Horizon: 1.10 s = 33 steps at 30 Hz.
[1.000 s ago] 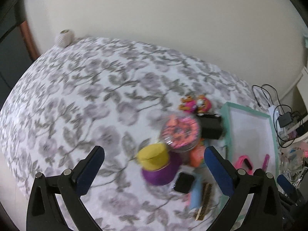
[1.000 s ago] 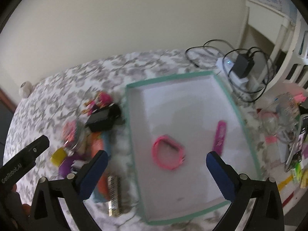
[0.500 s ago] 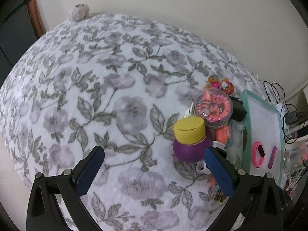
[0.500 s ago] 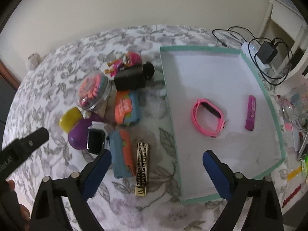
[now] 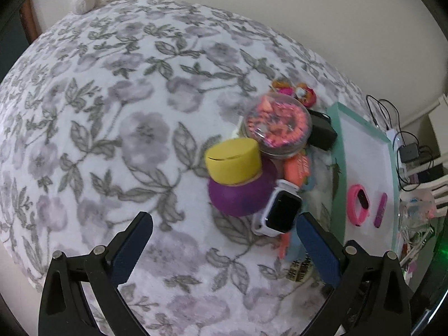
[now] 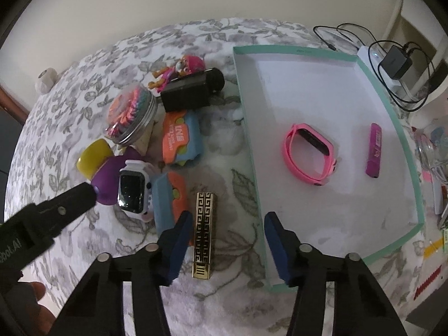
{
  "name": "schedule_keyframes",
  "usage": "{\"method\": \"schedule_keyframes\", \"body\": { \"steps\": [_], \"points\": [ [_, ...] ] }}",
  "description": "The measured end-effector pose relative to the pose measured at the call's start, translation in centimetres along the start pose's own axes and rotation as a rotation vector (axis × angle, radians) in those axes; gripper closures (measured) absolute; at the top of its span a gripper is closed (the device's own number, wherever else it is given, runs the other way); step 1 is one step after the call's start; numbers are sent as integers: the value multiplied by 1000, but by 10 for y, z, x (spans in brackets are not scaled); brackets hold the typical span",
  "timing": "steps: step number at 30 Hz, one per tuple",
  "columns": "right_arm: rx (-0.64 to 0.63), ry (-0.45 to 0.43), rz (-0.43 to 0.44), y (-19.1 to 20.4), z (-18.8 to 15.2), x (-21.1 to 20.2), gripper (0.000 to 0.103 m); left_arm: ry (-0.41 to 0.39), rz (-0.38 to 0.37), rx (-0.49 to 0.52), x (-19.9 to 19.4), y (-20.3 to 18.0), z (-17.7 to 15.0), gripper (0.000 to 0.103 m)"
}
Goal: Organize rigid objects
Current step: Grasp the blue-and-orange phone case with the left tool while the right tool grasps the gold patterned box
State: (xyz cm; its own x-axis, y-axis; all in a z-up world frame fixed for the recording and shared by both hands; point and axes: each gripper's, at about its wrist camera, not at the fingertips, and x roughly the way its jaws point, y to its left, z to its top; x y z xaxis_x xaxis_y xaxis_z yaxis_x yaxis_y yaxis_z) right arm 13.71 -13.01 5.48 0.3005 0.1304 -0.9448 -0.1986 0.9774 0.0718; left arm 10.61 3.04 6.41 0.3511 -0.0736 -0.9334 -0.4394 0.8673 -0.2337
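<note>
Tongs, left (image 5: 222, 233) and right (image 6: 228, 233), both gape empty; tray (image 6: 392, 89) holds two items.

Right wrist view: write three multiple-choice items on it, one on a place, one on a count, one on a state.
1. Where does the gold case lie?
A. in the tray
B. on the floral cloth, left of the tray
C. on top of the jar

2. How many things lie in the tray?
A. two
B. four
C. none

3. How is the right gripper?
A. shut on the gold case
B. shut on the pink band
C. open, holding nothing

Key:
1 B: the case rests on the cloth, outside the tray's near left edge.
2 A: only the pink band and a purple stick are inside.
3 C: its blue fingers stand apart, with the case and cloth showing between them.
</note>
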Motion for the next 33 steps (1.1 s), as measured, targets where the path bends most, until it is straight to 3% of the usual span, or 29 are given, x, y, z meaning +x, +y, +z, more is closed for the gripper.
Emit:
{"method": "schedule_keyframes", "body": {
  "steps": [7, 17, 20, 31, 33],
  "points": [
    [-32, 19, 15, 6, -3, 3, 55, 39, -13, 5, 13, -6, -3, 11],
    [-76, 48, 19, 14, -6, 11, 68, 32, -22, 26, 13, -14, -4, 12],
    [-84, 66, 23, 15, -8, 16, 69, 46, -40, 37, 15, -20, -5, 21],
    [-110, 86, 1, 9, -12, 18, 69, 79, -62, 54, 23, -29, -8, 29],
    [-120, 90, -5, 8, -13, 17, 74, 86, -70, 53, 25, -31, -8, 32]
  ]
}}
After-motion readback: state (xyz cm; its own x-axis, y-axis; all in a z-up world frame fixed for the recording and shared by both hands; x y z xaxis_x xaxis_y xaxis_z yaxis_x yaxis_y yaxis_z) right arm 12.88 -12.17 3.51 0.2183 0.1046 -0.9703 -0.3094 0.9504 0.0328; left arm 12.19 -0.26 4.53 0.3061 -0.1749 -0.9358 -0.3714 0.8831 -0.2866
